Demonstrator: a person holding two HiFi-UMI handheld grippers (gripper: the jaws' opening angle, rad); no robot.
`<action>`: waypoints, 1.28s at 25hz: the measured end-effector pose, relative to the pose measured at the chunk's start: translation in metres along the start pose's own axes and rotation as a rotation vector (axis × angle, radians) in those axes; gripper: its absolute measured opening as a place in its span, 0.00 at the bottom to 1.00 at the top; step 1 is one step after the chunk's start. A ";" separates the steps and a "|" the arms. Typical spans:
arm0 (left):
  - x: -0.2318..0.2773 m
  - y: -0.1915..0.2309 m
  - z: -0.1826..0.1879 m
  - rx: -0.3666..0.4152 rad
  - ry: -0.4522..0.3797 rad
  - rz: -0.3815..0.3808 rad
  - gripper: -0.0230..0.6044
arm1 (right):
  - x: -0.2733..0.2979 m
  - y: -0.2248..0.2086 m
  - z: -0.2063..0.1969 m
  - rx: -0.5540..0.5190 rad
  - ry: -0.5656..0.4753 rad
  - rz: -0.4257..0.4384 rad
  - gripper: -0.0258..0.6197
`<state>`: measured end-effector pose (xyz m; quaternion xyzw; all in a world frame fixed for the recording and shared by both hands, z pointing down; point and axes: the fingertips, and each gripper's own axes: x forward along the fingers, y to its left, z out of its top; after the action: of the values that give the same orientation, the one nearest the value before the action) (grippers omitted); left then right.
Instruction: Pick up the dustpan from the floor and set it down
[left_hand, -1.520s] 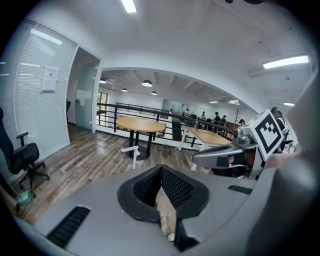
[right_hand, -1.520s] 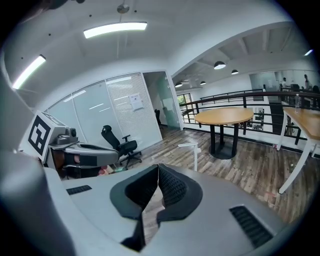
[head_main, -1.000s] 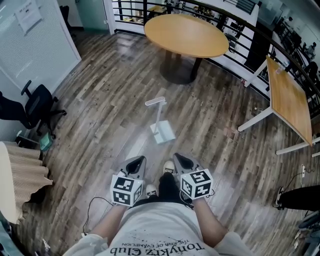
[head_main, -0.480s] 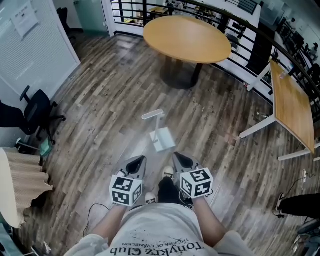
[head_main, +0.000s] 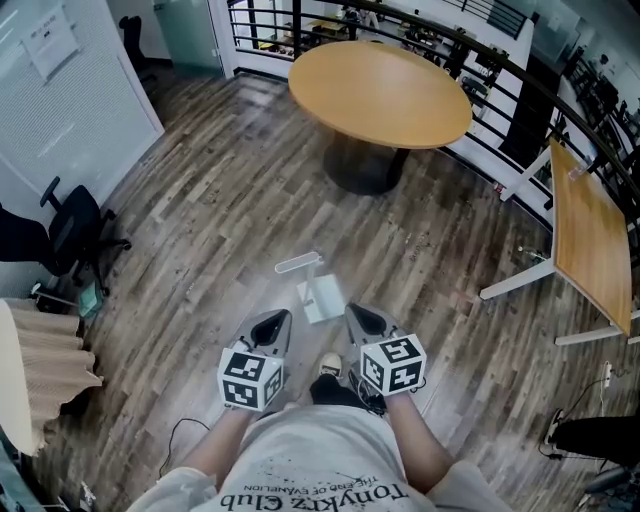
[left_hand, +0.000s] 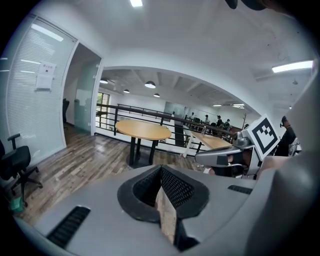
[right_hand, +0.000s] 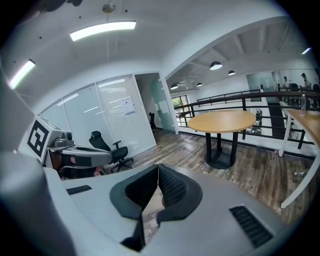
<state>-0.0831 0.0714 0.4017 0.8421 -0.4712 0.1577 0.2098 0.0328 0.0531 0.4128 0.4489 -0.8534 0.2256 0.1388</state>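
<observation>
Head view: the white dustpan (head_main: 322, 298) stands on the wood floor (head_main: 200, 220), between and just ahead of the left claw (head_main: 278, 322) and the right claw (head_main: 357, 315).

Left gripper view: the left claw (left_hand: 161, 172) is pressed together, empty.

Right gripper view: the right claw (right_hand: 157, 170) is likewise closed on nothing.

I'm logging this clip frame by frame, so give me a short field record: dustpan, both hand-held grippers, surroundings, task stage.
dustpan: white, standing on the wood floor just ahead of both grippers, untouched
left hand-held gripper: jaws together, nothing between them
right hand-held gripper: jaws together, nothing between them
round table: beyond the dustpan
office chair: far left
task stage: dustpan not yet picked up
</observation>
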 end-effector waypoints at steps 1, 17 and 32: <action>0.006 0.000 0.004 0.002 -0.001 0.002 0.07 | 0.003 -0.006 0.004 -0.002 0.001 0.003 0.08; 0.050 0.004 0.028 0.010 0.003 0.015 0.07 | 0.036 -0.042 0.017 -0.010 0.049 0.047 0.08; 0.057 0.047 0.033 0.028 0.042 -0.043 0.07 | 0.067 -0.030 0.022 0.047 0.046 -0.011 0.08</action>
<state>-0.0922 -0.0087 0.4099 0.8514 -0.4462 0.1773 0.2112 0.0193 -0.0200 0.4316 0.4515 -0.8418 0.2554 0.1491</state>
